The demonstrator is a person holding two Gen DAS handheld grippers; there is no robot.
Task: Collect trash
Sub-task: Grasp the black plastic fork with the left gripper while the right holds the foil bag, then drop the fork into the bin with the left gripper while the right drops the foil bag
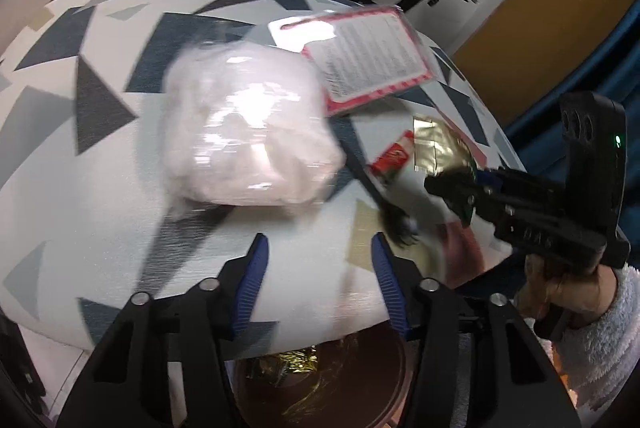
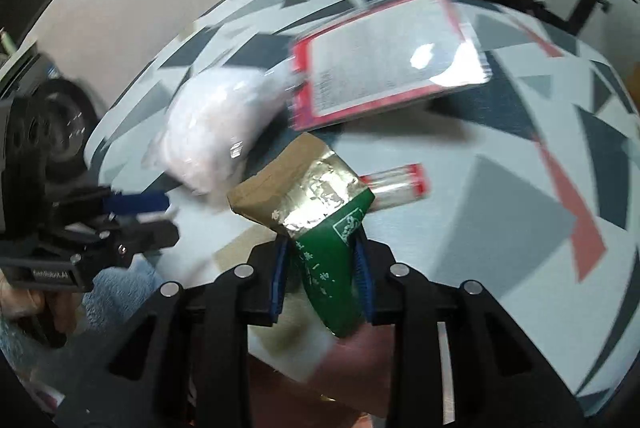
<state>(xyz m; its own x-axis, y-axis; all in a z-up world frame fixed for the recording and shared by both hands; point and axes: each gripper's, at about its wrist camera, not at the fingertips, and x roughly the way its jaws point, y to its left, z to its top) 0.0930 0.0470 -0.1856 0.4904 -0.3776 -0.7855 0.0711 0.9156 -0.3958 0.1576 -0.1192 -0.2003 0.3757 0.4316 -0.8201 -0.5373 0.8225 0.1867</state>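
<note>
Left wrist view
- Step in hand: you are mid-collection, with your left tool [image 1: 318,248] hovering over the round counter with the white, grey and navy triangle pattern [image 1: 80,168]; its blue pads stand apart with nothing between them.
- Nearest trash: the crumpled clear plastic bag with white filling [image 1: 248,124] lies on the counter just ahead of the left tool, not touched.
- Other trash: the flat red-bordered card pack in clear plastic [image 1: 368,56] lies beyond the bag, its near corner touching or overlapping it; I cannot tell which. A small red packet [image 1: 394,156] lies to the right.
- Bin: a brown round bin [image 1: 340,380] sits below the counter edge under your tool, with gold foil already in it.
- Right tool [image 1: 448,188]: it comes in from the right edge, in a hand with a fluffy white sleeve; the blur hides what it carries.

Right wrist view
- Grip: your right tool [image 2: 322,276] is clamped on the green and gold foil pouch with a brown paper top [image 2: 316,212].
- Pouch axis: its long axis runs from the green end between the pads up and left to the brown top, which points away towards the plastic bag [image 2: 212,136].
- Next move, as I judge it: carry the pouch back over the bin before you let the pads part; the bin is not clear in this view.
- Left behind: a clear tube with red ends [image 2: 396,184] lies flat, just behind the pouch.
</note>
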